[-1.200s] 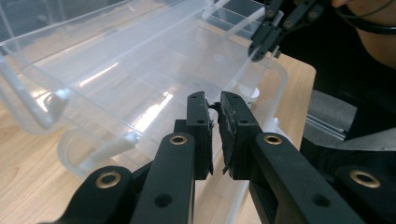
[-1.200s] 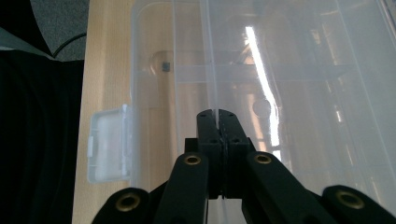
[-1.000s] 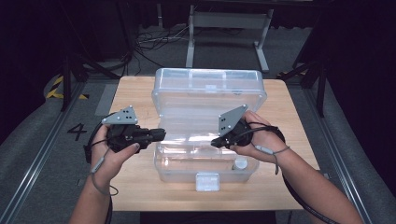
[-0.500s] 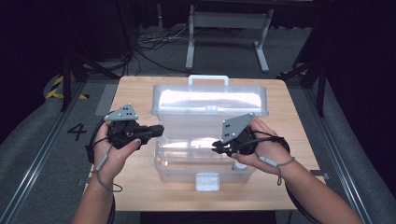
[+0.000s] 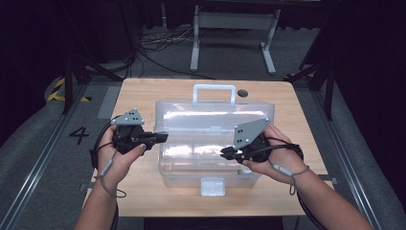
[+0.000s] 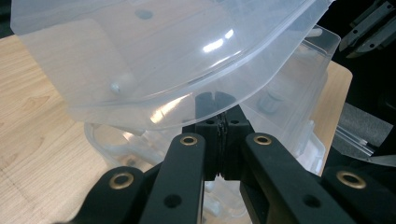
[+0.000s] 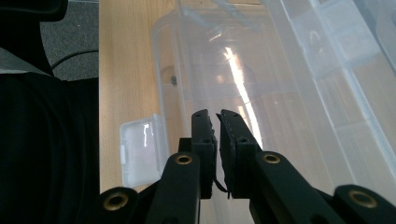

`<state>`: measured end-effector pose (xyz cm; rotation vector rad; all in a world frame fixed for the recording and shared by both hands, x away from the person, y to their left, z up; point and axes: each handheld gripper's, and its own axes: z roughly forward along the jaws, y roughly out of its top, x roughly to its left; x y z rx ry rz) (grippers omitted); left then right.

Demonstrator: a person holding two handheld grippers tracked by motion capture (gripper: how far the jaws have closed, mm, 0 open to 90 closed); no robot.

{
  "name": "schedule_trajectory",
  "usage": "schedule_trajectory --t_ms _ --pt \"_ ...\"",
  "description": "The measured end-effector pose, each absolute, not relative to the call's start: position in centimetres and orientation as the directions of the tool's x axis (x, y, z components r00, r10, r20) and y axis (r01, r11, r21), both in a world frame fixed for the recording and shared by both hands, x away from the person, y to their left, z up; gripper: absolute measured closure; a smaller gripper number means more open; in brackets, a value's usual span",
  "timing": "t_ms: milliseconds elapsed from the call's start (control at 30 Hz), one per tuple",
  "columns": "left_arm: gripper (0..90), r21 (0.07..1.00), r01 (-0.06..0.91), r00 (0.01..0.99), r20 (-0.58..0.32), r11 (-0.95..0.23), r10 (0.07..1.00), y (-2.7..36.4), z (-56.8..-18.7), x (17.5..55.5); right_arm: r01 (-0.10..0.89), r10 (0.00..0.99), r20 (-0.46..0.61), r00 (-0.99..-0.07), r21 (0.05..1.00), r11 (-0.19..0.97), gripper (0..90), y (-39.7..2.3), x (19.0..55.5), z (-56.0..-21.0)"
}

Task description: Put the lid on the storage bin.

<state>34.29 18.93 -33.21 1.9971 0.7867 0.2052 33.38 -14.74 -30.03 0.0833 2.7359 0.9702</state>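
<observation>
A clear plastic toolbox stands on the wooden table (image 5: 139,96). Its lid (image 5: 215,122) leans forward over the base (image 5: 191,165), with the handle (image 5: 214,88) at the top. My left gripper (image 5: 163,138) is at the lid's left end. In the left gripper view it (image 6: 215,100) is shut, with its tips tucked behind the lid's rim (image 6: 154,60). My right gripper (image 5: 224,153) hovers over the base's right part. Its jaws (image 7: 217,114) have just been closing and stand nearly together with nothing between them.
The box's front latch (image 5: 212,186) (image 7: 139,149) hangs loose near the table's front edge. Small fittings lie inside the base (image 7: 261,70). A metal stand (image 5: 230,28) and cables are on the floor beyond the table. Bare wood lies left and right of the box.
The lid has swung from lying open at the back, through upright, to leaning forward over the base. My right hand has shifted towards the front edge. The left hand has stayed put.
</observation>
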Motion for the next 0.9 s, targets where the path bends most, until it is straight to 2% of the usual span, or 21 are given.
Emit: schedule_trajectory --t_ms 233,533,900 --pt "88.6 0.826 0.44 0.781 -0.158 -0.352 0.604 19.0 -33.1 34.2 0.007 0.171 -0.188 -0.967 0.654 0.757 90.0 -16.0 33.6 -30.0" --pt "88.6 0.827 0.44 0.779 -0.158 -0.35 0.606 19.0 -33.1 34.2 0.044 0.217 -0.171 -0.961 0.681 0.731 90.0 -17.8 33.6 -29.9" --pt "88.6 0.823 0.443 0.778 -0.156 -0.356 0.608 18.9 -33.1 34.1 0.14 0.344 -0.127 -0.931 0.744 0.653 90.0 -21.4 33.6 -30.0"
